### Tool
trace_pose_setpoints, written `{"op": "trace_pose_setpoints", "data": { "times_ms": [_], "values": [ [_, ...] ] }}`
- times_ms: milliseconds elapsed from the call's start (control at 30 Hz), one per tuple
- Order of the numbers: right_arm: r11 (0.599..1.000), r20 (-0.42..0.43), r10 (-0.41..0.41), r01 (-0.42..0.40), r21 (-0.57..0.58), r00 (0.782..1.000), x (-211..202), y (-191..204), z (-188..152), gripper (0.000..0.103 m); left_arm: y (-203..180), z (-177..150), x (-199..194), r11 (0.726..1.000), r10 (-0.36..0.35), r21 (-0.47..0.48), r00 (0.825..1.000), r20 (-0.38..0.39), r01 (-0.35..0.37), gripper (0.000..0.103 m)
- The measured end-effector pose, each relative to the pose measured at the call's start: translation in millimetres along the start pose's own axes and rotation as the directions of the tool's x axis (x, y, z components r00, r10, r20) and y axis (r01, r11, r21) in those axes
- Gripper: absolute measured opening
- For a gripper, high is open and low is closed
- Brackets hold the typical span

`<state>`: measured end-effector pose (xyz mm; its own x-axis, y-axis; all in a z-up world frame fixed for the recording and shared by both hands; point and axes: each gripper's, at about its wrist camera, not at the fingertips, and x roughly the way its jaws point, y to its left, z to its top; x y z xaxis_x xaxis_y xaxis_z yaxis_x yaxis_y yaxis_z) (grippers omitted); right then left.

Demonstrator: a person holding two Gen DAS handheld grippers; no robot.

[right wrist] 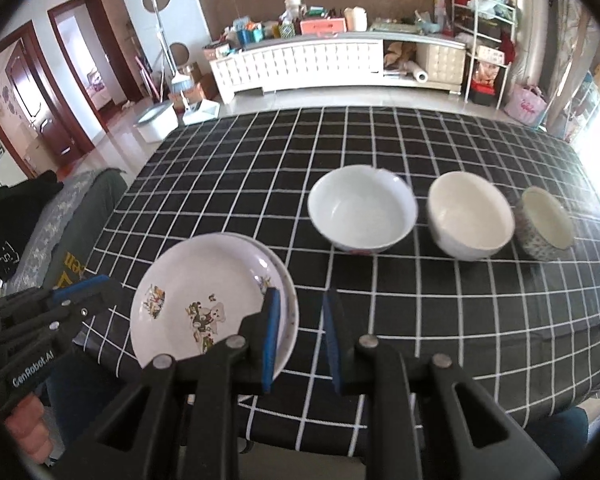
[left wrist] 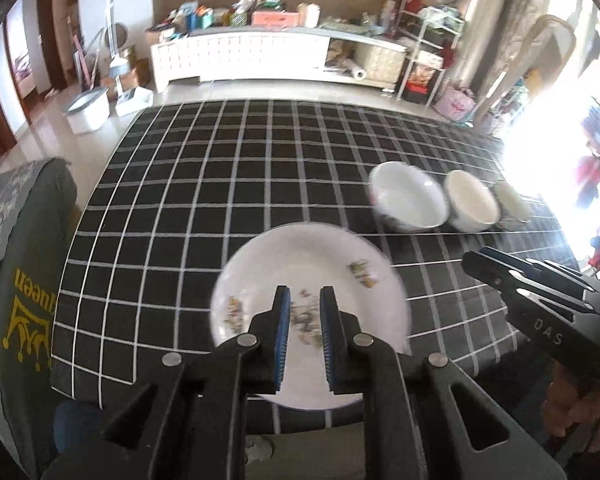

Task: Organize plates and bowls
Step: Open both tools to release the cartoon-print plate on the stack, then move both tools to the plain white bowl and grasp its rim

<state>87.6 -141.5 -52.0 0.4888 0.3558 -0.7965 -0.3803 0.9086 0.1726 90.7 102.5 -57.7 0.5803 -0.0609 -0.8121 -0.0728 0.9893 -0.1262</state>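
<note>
Two white plates with cartoon prints (right wrist: 204, 280) lie stacked at the front left of the black checked tablecloth (right wrist: 420, 320); the lower plate's rim (right wrist: 290, 308) pokes out on the right. Right of them stand three bowls in a row: a white bowl (right wrist: 362, 208), a cream bowl (right wrist: 470, 220) and a small patterned bowl (right wrist: 544, 222). My left gripper (left wrist: 305, 292) hovers over the plates (left wrist: 300, 264), jaws nearly together and holding nothing. My right gripper (right wrist: 302, 294) hangs just right of the plates, slightly open and empty. Each gripper shows in the other's view: right gripper (left wrist: 476, 258), left gripper (right wrist: 96, 284).
A chair with a grey cover with yellow print (left wrist: 24, 300) stands at the table's left edge. Beyond the table are a long white cabinet (right wrist: 308, 60) loaded with clutter, a wire shelf rack (right wrist: 484, 40) and a white box (right wrist: 158, 120) on the floor.
</note>
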Motion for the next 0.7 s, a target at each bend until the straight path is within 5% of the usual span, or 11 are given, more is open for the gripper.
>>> {"op": "trace_pose_setpoints", "data": {
  "times_ms": [300,700],
  "values": [
    [1.0,0.06,-0.015,0.016,-0.003,0.998,-37.7,-19.1,2.9,0.026,-46.1,11.2,-18.7,0.997,-0.048,0.059,0.998,0.049,0.045,0.013],
    [1.0,0.115,-0.019,0.021,-0.01,0.993,-50.9,-46.2,25.6,0.044,-76.8,33.6,-16.4,0.995,-0.067,0.075,0.996,0.064,0.062,0.028]
  ]
}}
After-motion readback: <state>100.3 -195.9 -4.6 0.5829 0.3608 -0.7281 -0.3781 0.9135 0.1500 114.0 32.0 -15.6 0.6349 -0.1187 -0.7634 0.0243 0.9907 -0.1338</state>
